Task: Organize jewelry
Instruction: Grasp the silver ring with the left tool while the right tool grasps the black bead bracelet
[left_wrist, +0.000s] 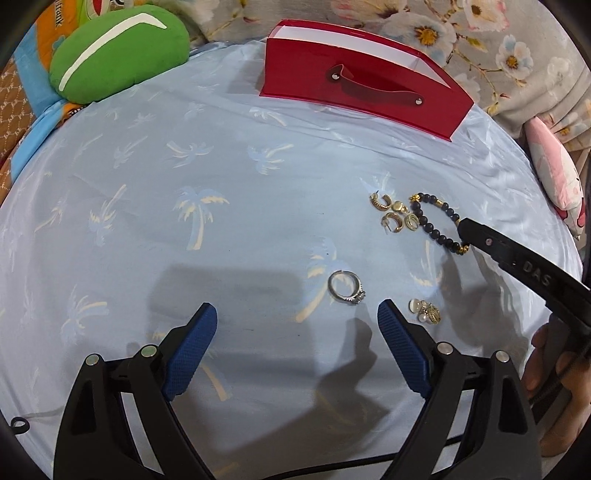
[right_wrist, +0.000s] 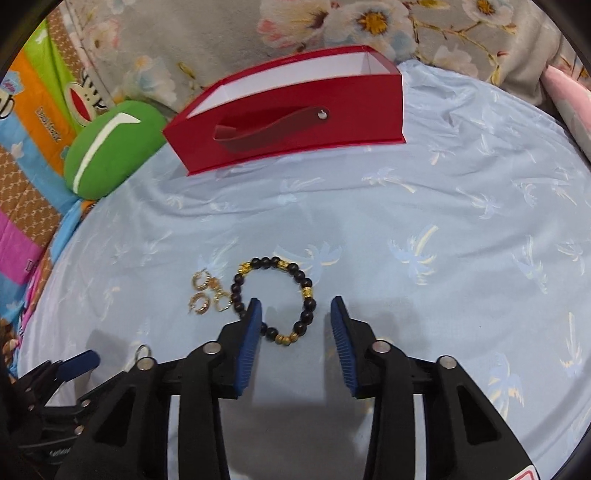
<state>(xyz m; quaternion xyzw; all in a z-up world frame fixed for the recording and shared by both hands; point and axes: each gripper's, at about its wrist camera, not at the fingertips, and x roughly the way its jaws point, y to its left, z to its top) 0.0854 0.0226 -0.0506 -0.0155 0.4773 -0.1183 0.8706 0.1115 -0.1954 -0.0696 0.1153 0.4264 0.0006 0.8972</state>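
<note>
1. In the left wrist view, the left gripper (left_wrist: 297, 314) is held wide apart over a pale blue palm-print sheet (left_wrist: 184, 166), with nothing between its blue pads.
2. A silver ring (left_wrist: 346, 287) is seen lying on the sheet just ahead of the fingertips, nearer the right finger; a small cluster of pearl pieces (left_wrist: 424, 311) is set just beside that finger's outer side.
3. Farther ahead, gold earrings (left_wrist: 395, 216) are grouped touching or nearly touching a black beaded bracelet (left_wrist: 439, 225), whose far end is covered by the black tip of the right gripper (left_wrist: 467, 230).
4. Open sheet is left to the left and centre; a red box (left_wrist: 365, 96) is stood at the far edge, well apart from the jewelry, and a green cushion (left_wrist: 118, 51) is placed at the far left.
5. In the right wrist view, the right gripper (right_wrist: 297, 306) is shown narrowed but not closed: its left pad rests at the bracelet (right_wrist: 275, 301) beads, its right pad is apart from them.
6. The near right part of the bracelet is seen between the fingers, lying flat.
7. The earrings (right_wrist: 207, 291) are placed just left of the bracelet; the sheet (right_wrist: 461, 240) to the right is unobstructed.
8. The red box (right_wrist: 288, 122) is seen open-topped at the far edge, beside the green cushion (right_wrist: 110, 147).
</note>
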